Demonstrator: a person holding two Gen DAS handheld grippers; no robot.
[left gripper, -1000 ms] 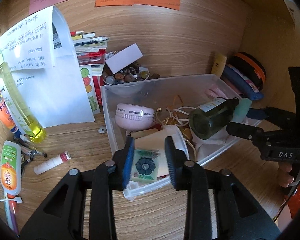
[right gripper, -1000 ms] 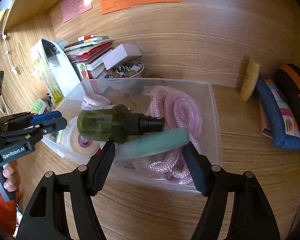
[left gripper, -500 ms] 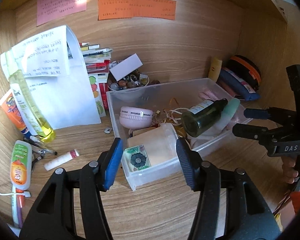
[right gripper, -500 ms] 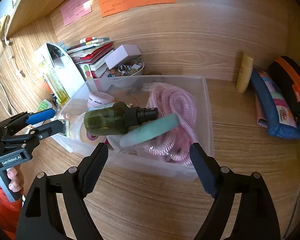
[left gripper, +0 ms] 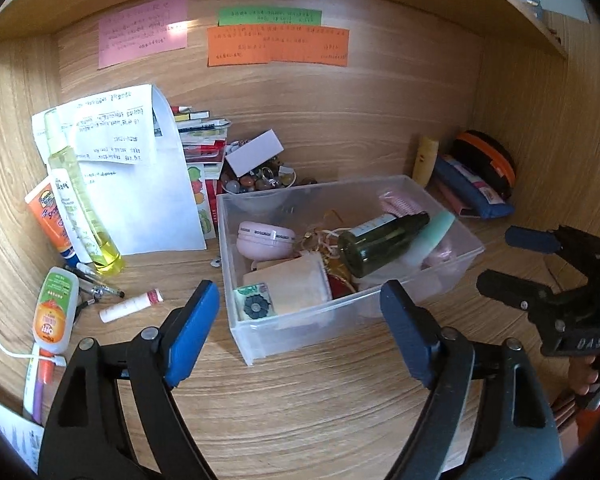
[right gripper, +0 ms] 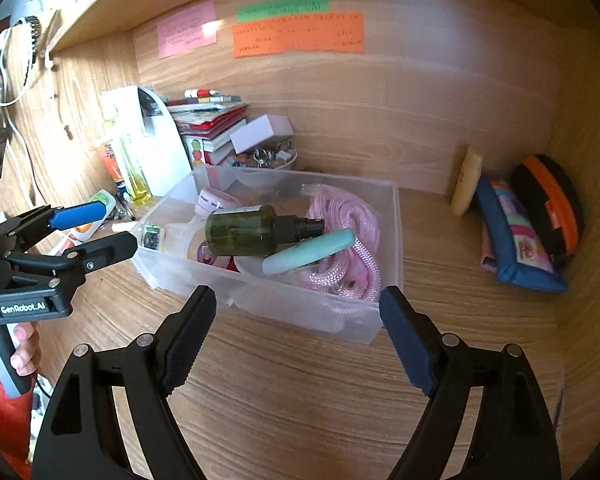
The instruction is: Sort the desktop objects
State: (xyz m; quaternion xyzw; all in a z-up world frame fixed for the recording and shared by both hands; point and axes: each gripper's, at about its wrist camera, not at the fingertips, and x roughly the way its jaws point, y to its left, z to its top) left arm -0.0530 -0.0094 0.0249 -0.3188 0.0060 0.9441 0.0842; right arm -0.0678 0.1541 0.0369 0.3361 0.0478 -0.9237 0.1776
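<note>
A clear plastic bin (left gripper: pixel 260 344) (right gripper: pixel 396 232) sits mid-desk. In it lie a dark green bottle (left gripper: pixel 380 240) (right gripper: pixel 244 230), a mint tube (left gripper: pixel 434 232) (right gripper: pixel 308 250), pink rope (right gripper: pixel 352 240), a pink round case (left gripper: pixel 265 238), a tape roll (left gripper: pixel 300 284) and a small flower card (left gripper: pixel 254 306). My left gripper (left gripper: pixel 300 328) (right gripper: pixel 96 228) is open and empty in front of the bin's near-left corner. My right gripper (right gripper: pixel 296 336) (left gripper: pixel 520 260) is open and empty, back from the bin's right side.
Left of the bin: a yellow spray bottle (left gripper: pixel 80 208), orange tubes (left gripper: pixel 50 220) (left gripper: pixel 54 312), a lip balm (left gripper: pixel 130 306), pens (left gripper: pixel 100 284), papers (left gripper: pixel 140 184) and stacked books (left gripper: pixel 200 144). Behind: a bowl of beads (left gripper: pixel 260 184). Right: a cream tube (right gripper: pixel 466 186), a blue pouch (right gripper: pixel 512 240), an orange-trimmed case (right gripper: pixel 552 204).
Both grippers pulled back from the bin. The left gripper opened and left the flower card in the bin. The right gripper's jaws widened; the bottle and tube lie in the bin.
</note>
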